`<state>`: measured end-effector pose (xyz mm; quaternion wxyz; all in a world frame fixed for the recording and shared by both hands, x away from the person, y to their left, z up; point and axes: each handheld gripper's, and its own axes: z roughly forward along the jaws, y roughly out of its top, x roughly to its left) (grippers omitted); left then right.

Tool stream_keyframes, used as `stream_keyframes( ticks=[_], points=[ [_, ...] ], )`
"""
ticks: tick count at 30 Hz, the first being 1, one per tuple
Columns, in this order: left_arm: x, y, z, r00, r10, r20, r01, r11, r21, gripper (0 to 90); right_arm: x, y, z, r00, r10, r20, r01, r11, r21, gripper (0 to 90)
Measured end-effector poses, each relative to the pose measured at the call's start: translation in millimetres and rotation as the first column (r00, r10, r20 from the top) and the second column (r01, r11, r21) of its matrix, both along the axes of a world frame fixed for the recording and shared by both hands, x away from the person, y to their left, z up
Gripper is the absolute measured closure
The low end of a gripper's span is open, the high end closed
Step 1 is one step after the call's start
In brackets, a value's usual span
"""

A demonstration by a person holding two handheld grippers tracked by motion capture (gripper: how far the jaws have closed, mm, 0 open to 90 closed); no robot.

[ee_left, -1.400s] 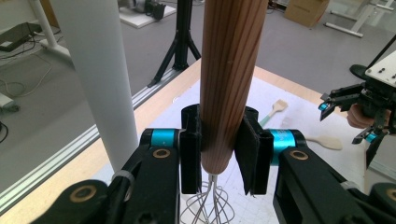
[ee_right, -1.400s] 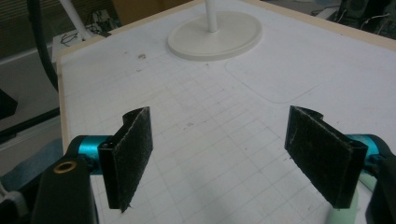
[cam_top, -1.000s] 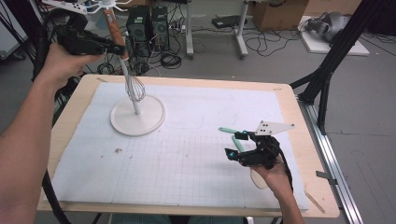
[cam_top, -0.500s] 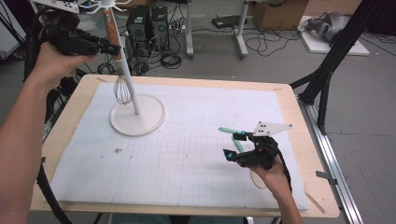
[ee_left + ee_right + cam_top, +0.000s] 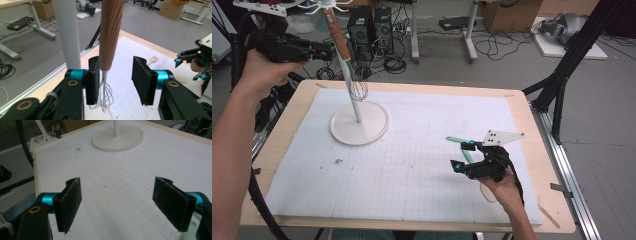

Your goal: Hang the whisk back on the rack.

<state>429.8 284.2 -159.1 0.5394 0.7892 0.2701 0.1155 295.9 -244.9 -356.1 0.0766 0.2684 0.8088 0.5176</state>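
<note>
A whisk with a wooden handle (image 5: 337, 37) and wire loops (image 5: 358, 90) hangs beside the pole of a white stand (image 5: 359, 122), its top up at the stand's hooks. My left gripper (image 5: 326, 50) is level with the handle at the far left. In the left gripper view the handle (image 5: 110, 35) stands between the jaws of the left gripper (image 5: 115, 72), close to the left pad (image 5: 91, 82) and well off the other. These jaws have just been opening. My right gripper (image 5: 464, 156) hovers open over the mat at the right with nothing between its pads (image 5: 71, 202).
A white grid mat (image 5: 412, 165) covers the wooden table (image 5: 287, 115). A teal utensil (image 5: 456, 139) lies just beyond the right gripper, and a pale wooden spatula (image 5: 153, 59) lies near it. Cables, desk legs and boxes sit on the floor beyond.
The left jaws have widened off the whisk handle. The whisk swung left, then back to the right by the pole. The right hand has not moved.
</note>
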Motion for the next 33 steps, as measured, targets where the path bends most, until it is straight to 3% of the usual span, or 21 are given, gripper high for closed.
stream_keyframes(
  ticks=[9, 20, 33],
  points=[
    [-8.0, 6.0, 3.2, 0.9997, -0.016, 0.019, 0.017, 0.9995, -0.027, 61.9, 0.9, -1.9, 1.3, 0.9999, -0.009, 0.006, 0.009, 1.000, 0.011, 21.7],
    [-11.9, 9.8, 6.2, 0.9993, -0.015, 0.033, 0.016, 0.9994, -0.030, 69.3, 3.7, -0.5, -0.8, 1.0000, -0.007, -0.001, 0.007, 1.000, 0.005, 21.4],
    [-15.2, 10.9, 19.8, 0.9988, -0.019, 0.046, 0.021, 0.9992, -0.033, 78.3, 3.8, 0.4, -1.5, 1.0000, 0.007, -0.006, -0.007, 1.000, 0.008, 21.4]
  ],
)
